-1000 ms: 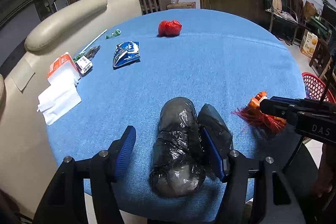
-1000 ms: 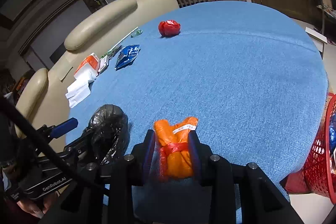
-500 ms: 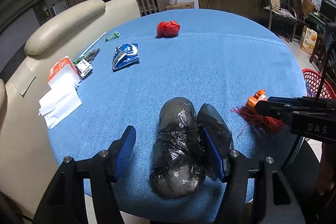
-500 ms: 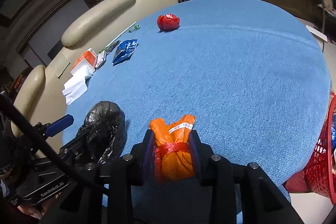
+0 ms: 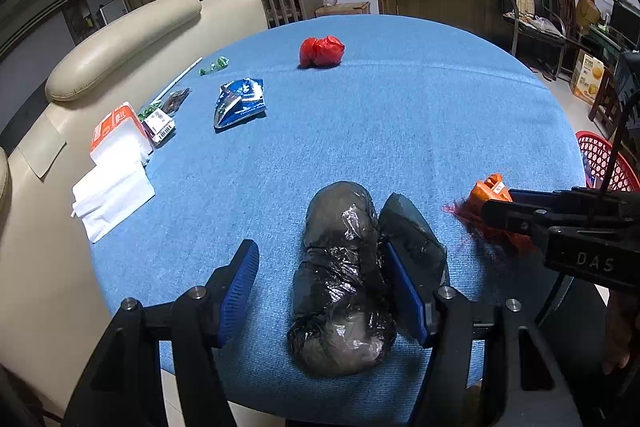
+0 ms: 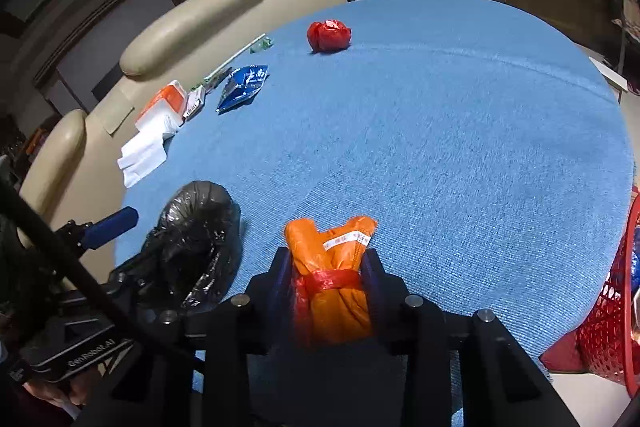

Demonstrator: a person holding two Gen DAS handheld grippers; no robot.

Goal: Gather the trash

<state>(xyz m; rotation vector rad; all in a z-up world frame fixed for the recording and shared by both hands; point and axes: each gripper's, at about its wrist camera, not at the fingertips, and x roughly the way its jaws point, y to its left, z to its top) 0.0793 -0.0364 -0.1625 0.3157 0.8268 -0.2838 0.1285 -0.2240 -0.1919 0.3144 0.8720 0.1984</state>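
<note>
Looking down my right gripper [image 6: 326, 267], I see its fingers squeezed onto the orange bag [image 6: 334, 279], a bundle tied round with a red strip, which sits at the near edge of the round blue tabletop [image 6: 460, 131]; the pads press both its sides, so I count it as gripped. From the left camera the same orange bag [image 5: 490, 189] pokes out past the black fingers near the right edge of the tabletop [image 5: 400, 115]. My left gripper [image 5: 324, 291] stands about half open at the near edge, with the black bag [image 5: 340, 275] between its blue fingers [image 5: 240, 287]: the right pad lies against a fold of the plastic, while the left pad is clear of it with bare cloth between, so nothing is clamped there. In the right view the black bag [image 6: 196, 239] lies just left of the orange one. Farther off, a red bag [image 5: 322, 51] rests toward the far edge, a blue snack wrapper [image 5: 240, 101] lies left of centre, and along the left edge I see white tissues [image 5: 112, 193], an orange-and-white pack [image 5: 118, 131], a small white carton [image 5: 160, 125], a straw [image 5: 178, 79] and green sweet wrappers [image 5: 214, 65]. A red mesh basket [image 6: 608, 327] stands beside the tabletop's right edge, below its level, and a cream sofa [image 5: 120, 31] backs the left edge.
</note>
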